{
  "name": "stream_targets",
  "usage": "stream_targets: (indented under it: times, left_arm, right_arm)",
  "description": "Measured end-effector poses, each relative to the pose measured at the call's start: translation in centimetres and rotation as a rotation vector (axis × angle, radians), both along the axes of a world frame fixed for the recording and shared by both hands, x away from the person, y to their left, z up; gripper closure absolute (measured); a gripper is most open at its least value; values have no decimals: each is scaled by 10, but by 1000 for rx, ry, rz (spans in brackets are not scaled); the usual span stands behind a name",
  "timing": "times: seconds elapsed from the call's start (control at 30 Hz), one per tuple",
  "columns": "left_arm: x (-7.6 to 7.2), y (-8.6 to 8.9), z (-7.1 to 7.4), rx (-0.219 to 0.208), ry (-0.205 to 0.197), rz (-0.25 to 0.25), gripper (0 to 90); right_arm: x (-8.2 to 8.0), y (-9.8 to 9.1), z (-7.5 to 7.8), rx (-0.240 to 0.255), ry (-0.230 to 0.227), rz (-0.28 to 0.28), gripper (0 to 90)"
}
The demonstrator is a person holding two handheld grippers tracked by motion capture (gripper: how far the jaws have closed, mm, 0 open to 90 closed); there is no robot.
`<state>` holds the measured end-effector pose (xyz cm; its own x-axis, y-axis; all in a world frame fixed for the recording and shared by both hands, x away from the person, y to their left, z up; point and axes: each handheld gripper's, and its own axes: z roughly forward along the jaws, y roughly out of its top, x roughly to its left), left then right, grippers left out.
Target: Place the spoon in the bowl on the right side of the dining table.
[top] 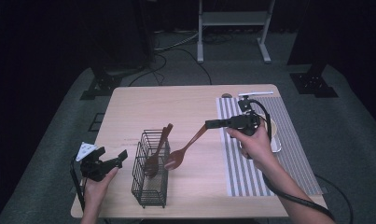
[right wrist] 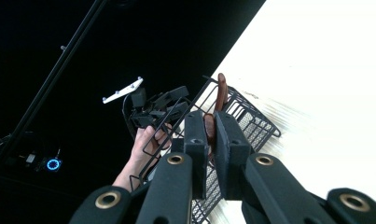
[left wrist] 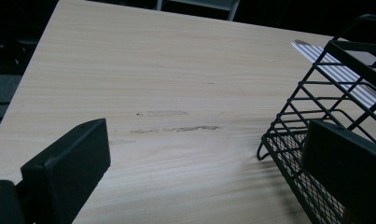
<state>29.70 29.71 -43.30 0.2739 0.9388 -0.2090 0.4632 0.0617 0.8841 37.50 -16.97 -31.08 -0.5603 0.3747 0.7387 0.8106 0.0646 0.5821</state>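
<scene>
One wooden spoon [top: 154, 154] already stands in the black wire basket [top: 150, 186] at the near left of the desk [top: 185, 100], its bowl down among the wires and its handle leaning out over the far rim. A second wooden spoon [top: 183, 150] is in transit: by the look of it, the work is to load the spoons into the basket, and this one is not yet in. Judged from how things lie, roughly half is done; what is left is to carry the held spoon over the basket's open top, lower it and let go.

The right hand-held gripper [top: 209, 124] is clamped on the handle end of that second spoon. In the right gripper view the brown handle [right wrist: 210, 128] sits pinched between the two black jaws. From the grip the spoon slants down and toward the basket, its bowl hanging just beside the basket's right wall, outside it and close above the desk; whether it touches the desk cannot be told.

The left hand-held gripper [top: 112, 161] waits just left of the basket with its jaws apart and nothing between them. In the left gripper view, the basket's corner [left wrist: 288, 140] lies close by the right jaw.
</scene>
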Motion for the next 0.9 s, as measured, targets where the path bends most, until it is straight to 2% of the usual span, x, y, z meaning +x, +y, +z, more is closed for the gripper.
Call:
stream_targets:
  times: [0.9]
  left_arm:
    - [0, 0, 0, 4, 2, 2, 2]
  right_arm:
    - [8, -26, -11, -8, 26, -68, 837]
